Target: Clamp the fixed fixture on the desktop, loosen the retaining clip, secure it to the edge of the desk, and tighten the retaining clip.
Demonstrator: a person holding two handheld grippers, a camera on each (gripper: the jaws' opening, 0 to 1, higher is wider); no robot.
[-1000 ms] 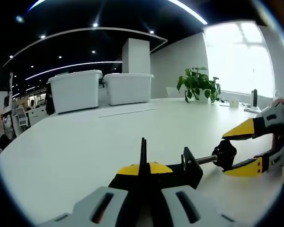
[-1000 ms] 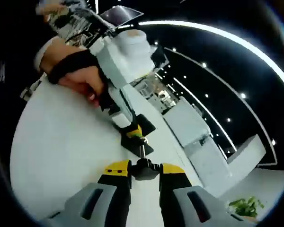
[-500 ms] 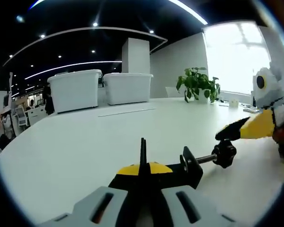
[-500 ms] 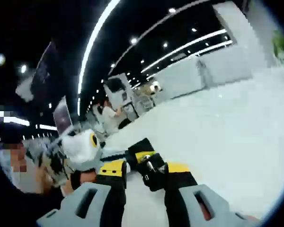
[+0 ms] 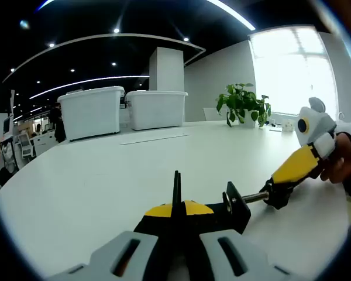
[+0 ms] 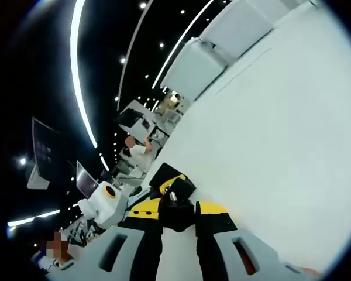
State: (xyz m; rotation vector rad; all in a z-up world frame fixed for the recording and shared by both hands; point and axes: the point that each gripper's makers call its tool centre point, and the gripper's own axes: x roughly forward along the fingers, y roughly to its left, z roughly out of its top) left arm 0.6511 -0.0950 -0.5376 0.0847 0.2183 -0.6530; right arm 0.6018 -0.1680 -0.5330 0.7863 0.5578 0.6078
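Starting at the clamp [image 5: 222, 212]: black C-shaped fixture lying on the white desk [image 5: 105, 181], right at the tips of our left gripper [image 5: 176, 218]. Its screw [image 5: 254, 197] runs out to the right and ends in a black knob [image 5: 276, 192]. We see our left gripper's yellow-tipped jaws pressed together on the clamp's body, with a thin black plate of the clamp standing up between them, so it's gripping the clamp. Our right gripper [image 5: 295, 167] comes in from the right of the left gripper view, yellow tip down on the knob; a hand [image 5: 341, 165] shows behind it.

In the right gripper view the knob [image 6: 176, 209] sits between our right gripper's [image 6: 175, 212] yellow jaw tips, jaws narrow and closed on it. Just past it we see the clamp's body [image 6: 168, 181], black with a yellow patch, and the left gripper's white housing [image 6: 105, 202] beside it. The desk [image 6: 269, 129] stretches away, view rolled hard.

Further out in the left gripper view: two white bins [image 5: 124, 109] at the desk's far side, a potted plant [image 5: 243, 104] to the right near a bright window [image 5: 289, 70], a white pillar [image 5: 165, 70], ceiling light strips. In the right gripper view we spot the bins [image 6: 216, 50] again, monitors [image 6: 85, 178] and a person [image 6: 141, 153] in the background office.
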